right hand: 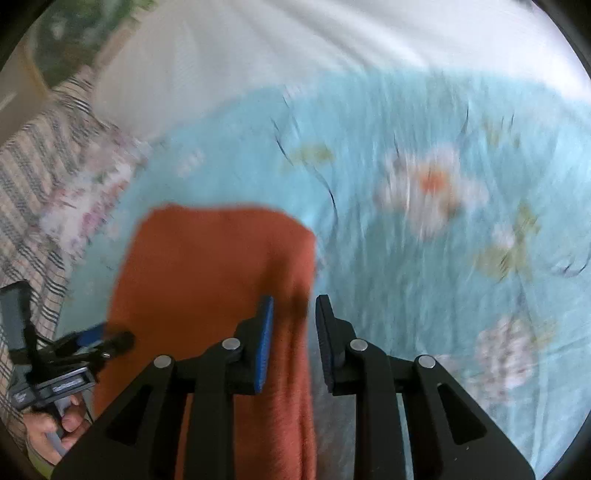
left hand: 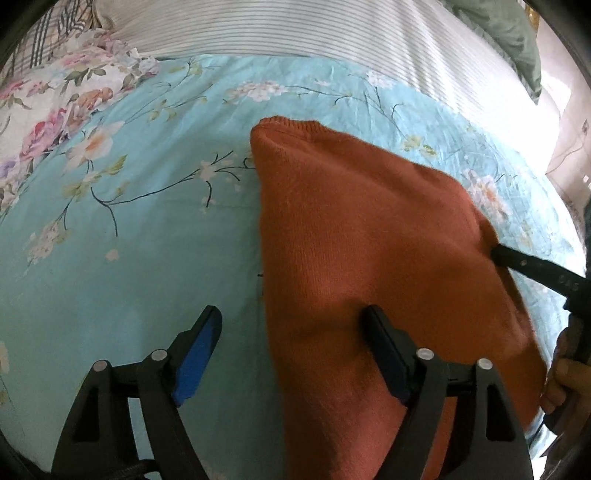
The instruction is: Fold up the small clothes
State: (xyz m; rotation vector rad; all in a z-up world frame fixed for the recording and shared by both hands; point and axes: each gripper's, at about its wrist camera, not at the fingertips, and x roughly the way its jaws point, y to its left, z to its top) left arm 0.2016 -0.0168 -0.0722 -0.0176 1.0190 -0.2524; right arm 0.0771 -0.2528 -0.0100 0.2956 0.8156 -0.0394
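An orange knit garment (left hand: 369, 229) lies on the blue floral bedsheet (left hand: 147, 240). My left gripper (left hand: 295, 332) is open wide and straddles the garment's left edge, with one finger over the knit and the other over the sheet. In the left wrist view my right gripper (left hand: 496, 253) meets the garment's right edge, and the cloth rises toward its tip. The right wrist view is blurred. There my right gripper (right hand: 293, 314) has narrow jaws with the garment's (right hand: 207, 266) right edge pinched between them. My left gripper (right hand: 107, 339) shows at that view's left.
A white striped cover (left hand: 295, 26) lies beyond the blue sheet, and a flowered quilt (left hand: 55, 92) at the far left. A green pillow (left hand: 509, 33) sits at the back right. Plaid fabric (right hand: 29, 184) borders the left. A hand (left hand: 561, 376) grips the right tool.
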